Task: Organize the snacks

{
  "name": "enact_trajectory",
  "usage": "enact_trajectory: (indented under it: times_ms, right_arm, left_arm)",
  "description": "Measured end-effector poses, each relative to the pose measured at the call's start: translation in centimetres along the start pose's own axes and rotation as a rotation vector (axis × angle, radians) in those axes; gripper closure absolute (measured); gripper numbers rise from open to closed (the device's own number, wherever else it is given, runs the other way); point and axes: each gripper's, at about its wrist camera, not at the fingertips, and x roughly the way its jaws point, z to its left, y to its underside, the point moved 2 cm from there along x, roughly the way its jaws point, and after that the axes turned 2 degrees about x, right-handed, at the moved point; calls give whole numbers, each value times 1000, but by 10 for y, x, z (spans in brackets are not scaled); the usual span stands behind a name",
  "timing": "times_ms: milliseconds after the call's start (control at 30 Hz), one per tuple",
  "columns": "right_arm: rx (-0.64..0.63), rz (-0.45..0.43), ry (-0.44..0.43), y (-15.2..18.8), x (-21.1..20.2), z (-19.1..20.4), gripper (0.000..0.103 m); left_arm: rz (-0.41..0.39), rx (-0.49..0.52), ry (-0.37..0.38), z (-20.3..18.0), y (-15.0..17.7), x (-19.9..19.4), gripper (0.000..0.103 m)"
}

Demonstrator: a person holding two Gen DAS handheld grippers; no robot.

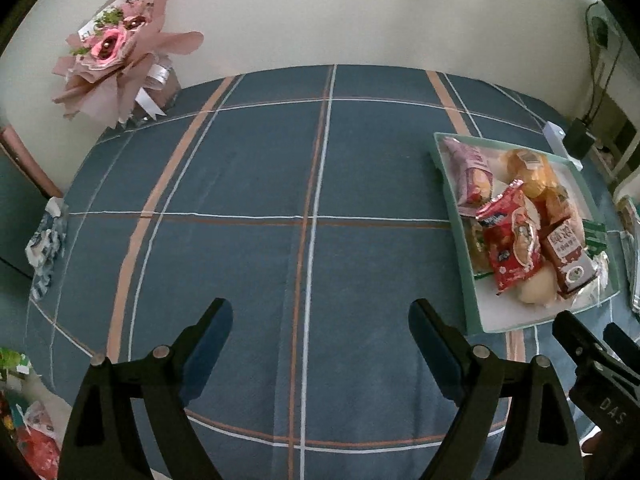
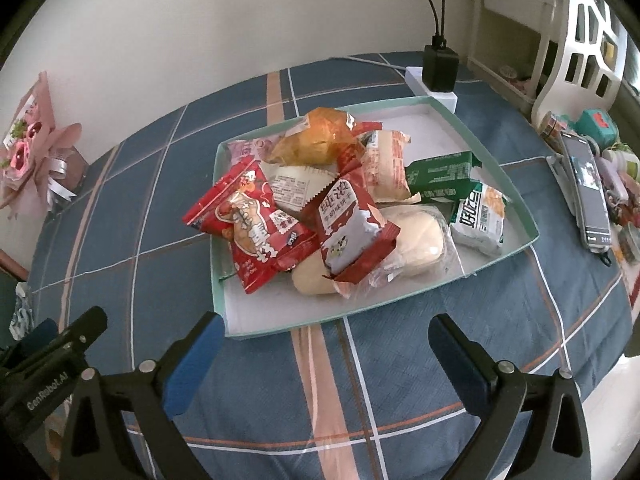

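Both grippers hover low over the tablecloth (image 1: 248,184), jaws apart and empty: left gripper (image 1: 320,320) beside the tray (image 2: 516,196), right gripper (image 2: 326,334) facing its piled snacks (image 2: 320,200)

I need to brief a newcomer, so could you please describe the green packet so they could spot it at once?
Start from the shallow teal tray on the blue plaid tablecloth. The snacks are heaped in its middle; look to the side nearest the phone. The green packet lies there, behind the white packet, and it is the only dark green wrapper in the pile.
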Motion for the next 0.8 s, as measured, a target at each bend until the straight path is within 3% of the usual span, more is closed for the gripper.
enact_trajectory:
  times_ms: [800]
  right_arm:
    - [-25,21,25,0,6,3,0]
  left_arm:
    - [51,45,-55,-7,0,6,13]
